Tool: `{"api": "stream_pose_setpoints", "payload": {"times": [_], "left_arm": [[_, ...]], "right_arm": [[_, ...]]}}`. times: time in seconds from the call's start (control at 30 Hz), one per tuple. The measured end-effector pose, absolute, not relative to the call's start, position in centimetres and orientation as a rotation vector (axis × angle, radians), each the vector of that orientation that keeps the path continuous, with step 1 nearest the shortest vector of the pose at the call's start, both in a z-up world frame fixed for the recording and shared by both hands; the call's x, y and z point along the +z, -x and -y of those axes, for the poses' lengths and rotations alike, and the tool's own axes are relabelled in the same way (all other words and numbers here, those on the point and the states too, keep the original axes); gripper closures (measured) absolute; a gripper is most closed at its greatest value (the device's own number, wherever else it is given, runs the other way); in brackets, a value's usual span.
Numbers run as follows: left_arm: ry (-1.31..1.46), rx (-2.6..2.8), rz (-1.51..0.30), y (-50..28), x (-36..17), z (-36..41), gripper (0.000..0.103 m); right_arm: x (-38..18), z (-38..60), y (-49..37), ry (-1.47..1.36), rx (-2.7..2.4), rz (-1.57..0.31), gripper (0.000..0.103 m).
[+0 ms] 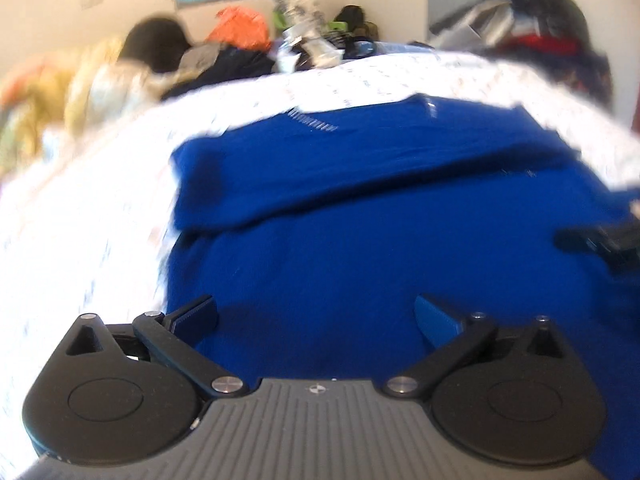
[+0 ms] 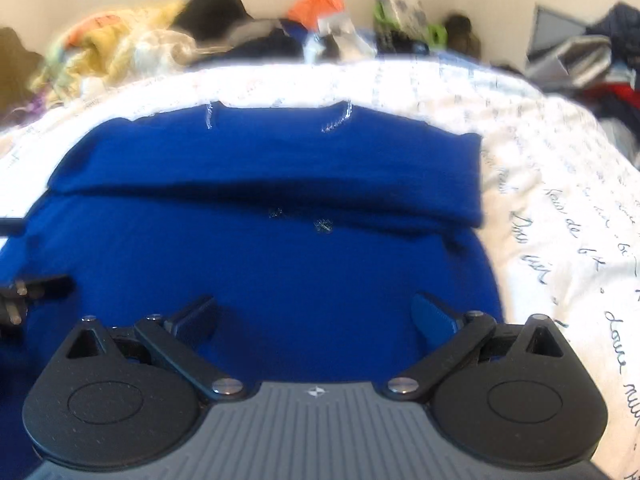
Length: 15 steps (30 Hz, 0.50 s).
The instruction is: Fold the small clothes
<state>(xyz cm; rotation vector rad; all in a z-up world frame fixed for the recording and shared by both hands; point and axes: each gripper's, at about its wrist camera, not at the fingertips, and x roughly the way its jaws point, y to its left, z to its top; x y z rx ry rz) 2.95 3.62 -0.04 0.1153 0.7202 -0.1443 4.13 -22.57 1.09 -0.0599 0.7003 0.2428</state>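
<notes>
Presently both jaws spread wide, empty: left gripper (image 1: 316, 316), right gripper (image 2: 314, 314), above one royal-blue knit garment (image 2: 260, 264) on script-printed white sheet (image 2: 560, 184).

Left wrist view: low, close over blue garment (image 1: 360, 248), facing forward toward far wall; sits left, white sheet (image 1: 80, 220) filling its left side. Right wrist view: same height, same heading, sits right, sheet (image 2: 560, 208) on its right. Shared: garment's folded band, clutter pile (image 1: 240, 36) (image 2: 316, 4) along wall.
</notes>
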Motion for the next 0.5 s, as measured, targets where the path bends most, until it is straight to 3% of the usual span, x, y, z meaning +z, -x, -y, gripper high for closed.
{"api": "stream_pose_setpoints", "payload": {"times": [0.17,0.33,0.5], "left_arm": [[-0.087,-0.125,-0.696,-4.2,2.6,-5.0,0.005],[-0.064,-0.123,-0.595,-12.3,4.7,-2.5,0.000],[-0.137,-0.040,-0.747,-19.3,0.7,-1.5,0.000]], "right_arm": [[3.2,24.9,-5.1,0.035,0.293,-0.782,0.000],[7.2,26.0,-11.9,-0.147,0.271,-0.583,0.000],[3.5,23.1,-18.5,-0.049,0.206,-0.796,0.000]]}}
